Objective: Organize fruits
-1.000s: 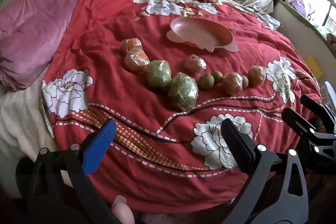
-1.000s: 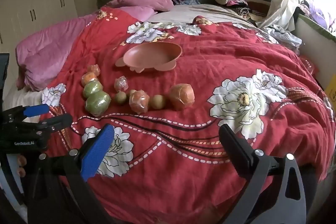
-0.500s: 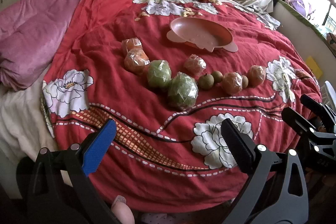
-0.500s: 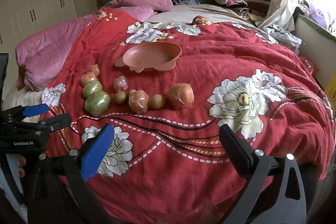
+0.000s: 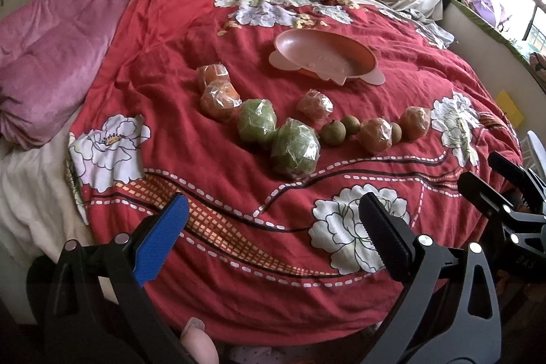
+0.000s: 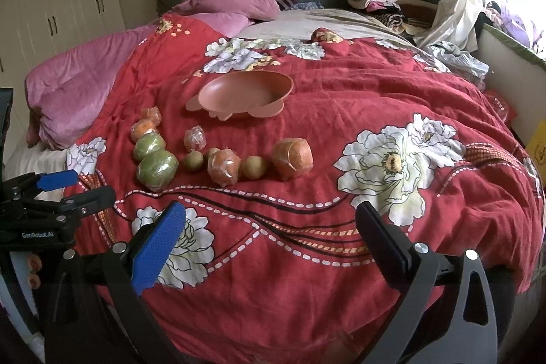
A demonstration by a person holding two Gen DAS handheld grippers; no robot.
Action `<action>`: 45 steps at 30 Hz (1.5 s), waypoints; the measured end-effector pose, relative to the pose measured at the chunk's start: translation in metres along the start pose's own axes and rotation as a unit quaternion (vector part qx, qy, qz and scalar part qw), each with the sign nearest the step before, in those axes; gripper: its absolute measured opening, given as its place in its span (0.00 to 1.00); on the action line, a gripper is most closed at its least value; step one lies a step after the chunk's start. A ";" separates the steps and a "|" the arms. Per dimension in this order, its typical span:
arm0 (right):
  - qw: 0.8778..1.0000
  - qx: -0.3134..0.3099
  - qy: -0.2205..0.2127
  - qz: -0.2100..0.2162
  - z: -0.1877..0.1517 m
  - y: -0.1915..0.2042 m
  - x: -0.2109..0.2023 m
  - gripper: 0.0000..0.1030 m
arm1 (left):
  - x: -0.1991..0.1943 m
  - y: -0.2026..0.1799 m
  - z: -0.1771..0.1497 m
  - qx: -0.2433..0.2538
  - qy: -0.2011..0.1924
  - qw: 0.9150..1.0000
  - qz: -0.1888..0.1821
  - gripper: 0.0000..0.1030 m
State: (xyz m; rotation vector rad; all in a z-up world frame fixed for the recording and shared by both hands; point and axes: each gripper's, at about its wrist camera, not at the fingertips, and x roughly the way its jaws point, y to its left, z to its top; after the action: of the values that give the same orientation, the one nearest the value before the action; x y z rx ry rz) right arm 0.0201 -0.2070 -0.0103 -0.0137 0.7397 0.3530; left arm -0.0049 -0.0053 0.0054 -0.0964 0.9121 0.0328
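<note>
Holding both claws, left [image 5: 273,234] and right [image 6: 271,234], spread wide and empty over the red flowered quilt [image 6: 341,111], I see plastic-wrapped green and orange fruits [image 6: 221,159] lying just before the empty pink plastic dish [image 6: 242,89], nothing between.

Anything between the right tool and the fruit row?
No, just bare red quilt between the right tool and the fruit row, in the right wrist view.

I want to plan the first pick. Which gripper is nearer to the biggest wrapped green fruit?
Left. The left gripper is nearly straight before the biggest wrapped green fruit; the right gripper stands further right.
</note>
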 end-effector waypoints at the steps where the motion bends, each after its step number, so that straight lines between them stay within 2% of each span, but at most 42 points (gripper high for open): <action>1: 1.000 0.000 0.000 -0.001 0.000 0.000 0.000 0.96 | 0.000 0.000 0.000 0.000 0.000 1.000 0.000 0.91; 34: 1.000 -0.002 -0.005 -0.002 0.001 -0.001 -0.001 0.96 | -0.002 -0.005 0.001 -0.001 0.001 1.000 -0.004 0.91; 45: 1.000 0.002 -0.006 -0.002 0.001 -0.005 0.003 0.96 | 0.011 0.002 0.008 -0.006 0.011 1.000 -0.026 0.91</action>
State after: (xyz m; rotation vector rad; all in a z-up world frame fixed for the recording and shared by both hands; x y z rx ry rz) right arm 0.0240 -0.2105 -0.0117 -0.0100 0.7279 0.3482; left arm 0.0081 -0.0031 0.0016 -0.1319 0.9306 -0.0122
